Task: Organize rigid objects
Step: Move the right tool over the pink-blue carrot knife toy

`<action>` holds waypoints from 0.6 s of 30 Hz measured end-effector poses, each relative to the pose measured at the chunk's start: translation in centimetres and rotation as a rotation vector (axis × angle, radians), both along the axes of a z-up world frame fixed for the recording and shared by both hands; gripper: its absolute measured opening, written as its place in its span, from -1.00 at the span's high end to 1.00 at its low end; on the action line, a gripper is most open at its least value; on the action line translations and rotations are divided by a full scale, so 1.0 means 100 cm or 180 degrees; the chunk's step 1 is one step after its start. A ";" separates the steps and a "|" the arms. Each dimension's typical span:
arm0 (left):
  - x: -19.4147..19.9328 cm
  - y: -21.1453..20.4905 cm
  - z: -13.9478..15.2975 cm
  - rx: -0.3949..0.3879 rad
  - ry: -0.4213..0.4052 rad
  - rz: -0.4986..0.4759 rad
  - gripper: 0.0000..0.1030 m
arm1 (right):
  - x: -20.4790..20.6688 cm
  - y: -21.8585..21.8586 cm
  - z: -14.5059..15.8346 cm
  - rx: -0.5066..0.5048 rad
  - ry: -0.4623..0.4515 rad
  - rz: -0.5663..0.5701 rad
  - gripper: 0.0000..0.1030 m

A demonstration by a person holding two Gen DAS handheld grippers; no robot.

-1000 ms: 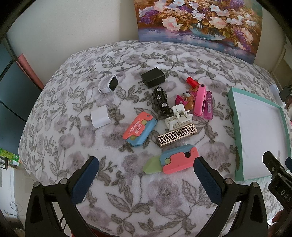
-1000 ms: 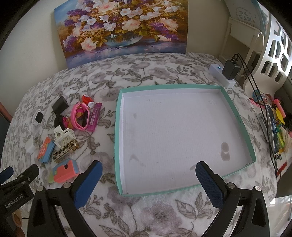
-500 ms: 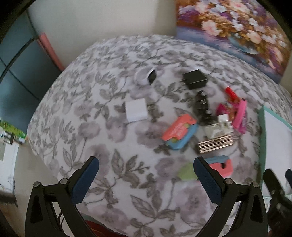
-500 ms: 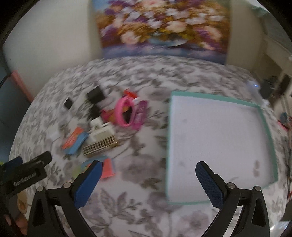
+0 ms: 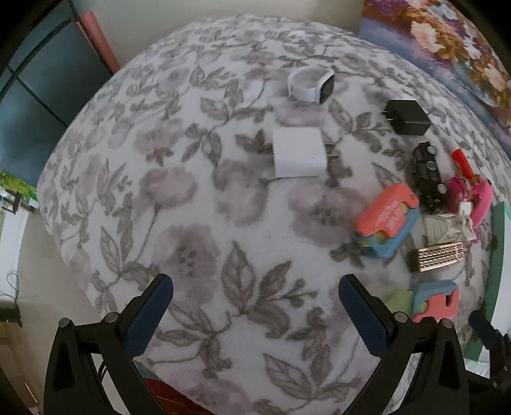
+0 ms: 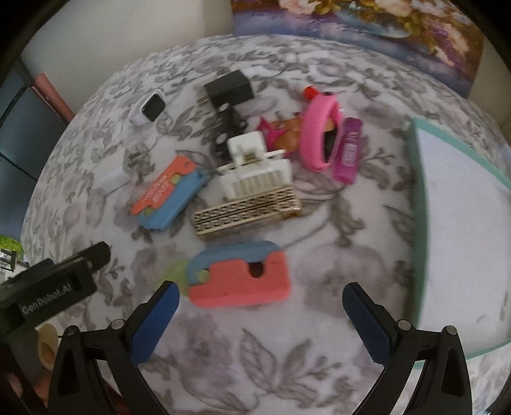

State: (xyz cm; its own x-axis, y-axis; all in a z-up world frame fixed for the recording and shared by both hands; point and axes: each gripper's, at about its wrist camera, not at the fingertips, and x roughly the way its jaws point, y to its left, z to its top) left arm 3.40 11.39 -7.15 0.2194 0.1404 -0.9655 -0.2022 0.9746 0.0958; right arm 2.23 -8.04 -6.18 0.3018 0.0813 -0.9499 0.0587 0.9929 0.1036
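Small objects lie on a floral cloth. In the left wrist view my left gripper (image 5: 255, 314) is open and empty, well short of a white charger (image 5: 298, 156), a white watch (image 5: 311, 83), a black charger (image 5: 407, 117) and a black toy car (image 5: 428, 177). In the right wrist view my right gripper (image 6: 260, 319) is open and empty, just in front of a coral and blue toy knife (image 6: 239, 277). Beyond it lie a gold patterned bar (image 6: 247, 210), a white clip (image 6: 255, 172), an orange and blue knife (image 6: 169, 194) and a pink band (image 6: 319, 131).
A teal-rimmed white tray (image 6: 418, 178) lies to the right of the pile. A flower painting (image 6: 367, 28) leans on the wall behind. The table's left edge (image 5: 64, 223) drops off to the floor. The left gripper's body (image 6: 48, 293) shows at lower left of the right view.
Both grippers have swung left. The left view now centres on the white charger and table's left part. The right view has left the tray and closed in on the toy knife.
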 end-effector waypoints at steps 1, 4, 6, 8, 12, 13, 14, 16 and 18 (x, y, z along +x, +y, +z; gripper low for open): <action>0.000 0.002 -0.002 -0.0019 0.0009 0.0016 -1.00 | 0.001 0.004 -0.002 0.0003 0.0013 0.0022 -1.00; 0.003 0.009 -0.007 -0.0046 0.0031 0.0065 -1.00 | 0.004 0.018 -0.008 -0.0009 0.0043 0.0128 -1.00; 0.004 0.012 -0.009 -0.0078 0.0041 0.0094 -1.00 | 0.007 0.025 -0.013 -0.0042 0.0062 0.0177 -1.00; 0.005 0.014 -0.010 -0.0103 0.0050 0.0114 -1.00 | 0.011 0.030 -0.018 -0.0083 0.0095 0.0193 -1.00; 0.007 0.012 -0.012 -0.0132 0.0048 0.0122 -1.00 | 0.012 0.039 -0.024 -0.0144 0.0107 0.0209 -1.00; 0.008 0.010 -0.011 -0.0144 0.0045 0.0116 -1.00 | 0.012 0.041 -0.025 -0.0165 0.0100 0.0216 -1.00; 0.006 0.013 -0.011 -0.0143 0.0036 0.0110 -1.00 | 0.013 0.043 -0.025 -0.0182 0.0092 0.0219 -1.00; 0.007 0.016 -0.013 -0.0131 0.0027 0.0097 -1.00 | 0.013 0.044 -0.027 -0.0193 0.0086 0.0202 -1.00; 0.006 0.017 -0.013 -0.0122 0.0024 0.0089 -1.00 | 0.014 0.046 -0.027 -0.0214 0.0076 0.0214 -1.00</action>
State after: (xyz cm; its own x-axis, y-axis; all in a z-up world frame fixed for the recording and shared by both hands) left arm 4.03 13.07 -8.46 0.2084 0.1091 -0.9719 -0.2287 0.9716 0.0600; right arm 3.61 -3.45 -8.88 0.2749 0.0363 -0.9608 -0.0065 0.9993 0.0359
